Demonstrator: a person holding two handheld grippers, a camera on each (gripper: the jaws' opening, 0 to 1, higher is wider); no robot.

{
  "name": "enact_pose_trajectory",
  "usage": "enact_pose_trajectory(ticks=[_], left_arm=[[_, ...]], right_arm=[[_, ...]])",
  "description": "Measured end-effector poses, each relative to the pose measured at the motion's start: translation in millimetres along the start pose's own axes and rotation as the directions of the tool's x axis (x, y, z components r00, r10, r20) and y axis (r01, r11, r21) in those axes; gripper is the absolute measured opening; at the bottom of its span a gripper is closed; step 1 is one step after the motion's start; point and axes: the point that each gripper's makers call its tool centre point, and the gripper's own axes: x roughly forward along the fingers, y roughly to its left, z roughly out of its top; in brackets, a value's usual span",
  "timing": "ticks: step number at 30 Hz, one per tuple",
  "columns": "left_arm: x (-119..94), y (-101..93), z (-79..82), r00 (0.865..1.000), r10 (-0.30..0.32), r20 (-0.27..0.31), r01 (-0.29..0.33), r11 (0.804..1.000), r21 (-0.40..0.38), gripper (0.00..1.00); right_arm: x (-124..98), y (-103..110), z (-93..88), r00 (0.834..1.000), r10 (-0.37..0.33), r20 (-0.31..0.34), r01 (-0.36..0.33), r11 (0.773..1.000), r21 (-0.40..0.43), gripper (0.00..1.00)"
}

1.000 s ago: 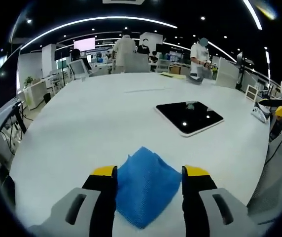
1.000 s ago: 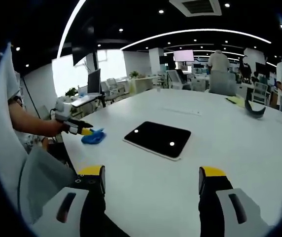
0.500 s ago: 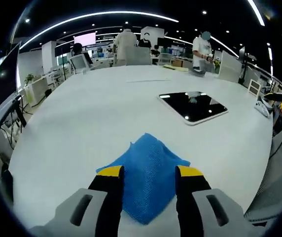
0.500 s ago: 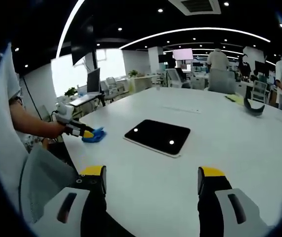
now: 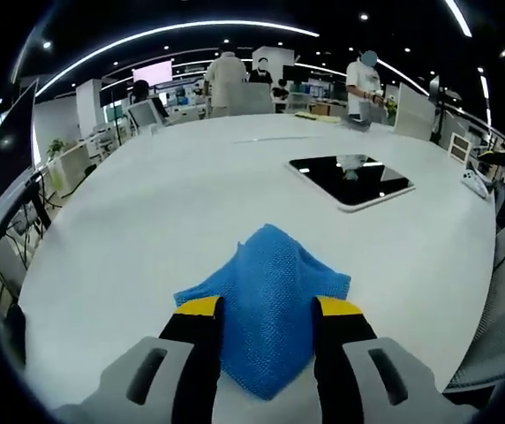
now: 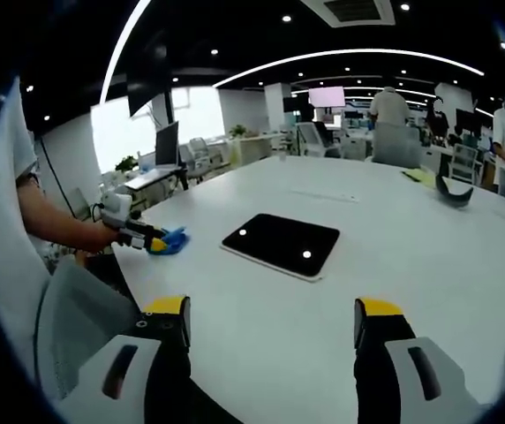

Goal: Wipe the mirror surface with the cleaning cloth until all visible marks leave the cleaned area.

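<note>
My left gripper [image 5: 267, 311] has its jaws narrowed round the blue cloth [image 5: 266, 305], which sits bunched between the yellow tips on the white surface [image 5: 146, 221]; looks like they're pinching it. Mirror [image 5: 350, 180] lies flat further ahead & to the right in left gripper view, dark, reflecting ceiling lights, well apart from the cloth. Can't make out marks on it from here. My right gripper [image 6: 272, 322] hangs over the near edge of the surface w/ jaws wide, nothing between them. In right gripper view the mirror [image 6: 281, 245] is ahead near the middle, cloth [image 6: 169, 241] off to the left in the other gripper [image 6: 151, 238], held by my hand [image 6: 109, 232]. People [image 5: 367, 84] stand at the far end of the room
</note>
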Motion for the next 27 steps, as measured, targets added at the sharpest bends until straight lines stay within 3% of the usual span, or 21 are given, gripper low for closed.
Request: enact_pose_trajectory(ticks=[27], left_arm=[[2.2, 2.1, -0.4, 1.000, 0.019, -0.017, -0.018, 1.000, 0.012, 0.37]], right_arm=[[-2.4, -0.7, -2.7, 1.000, -0.004, -0.017, 0.004, 1.000, -0.013, 0.74]])
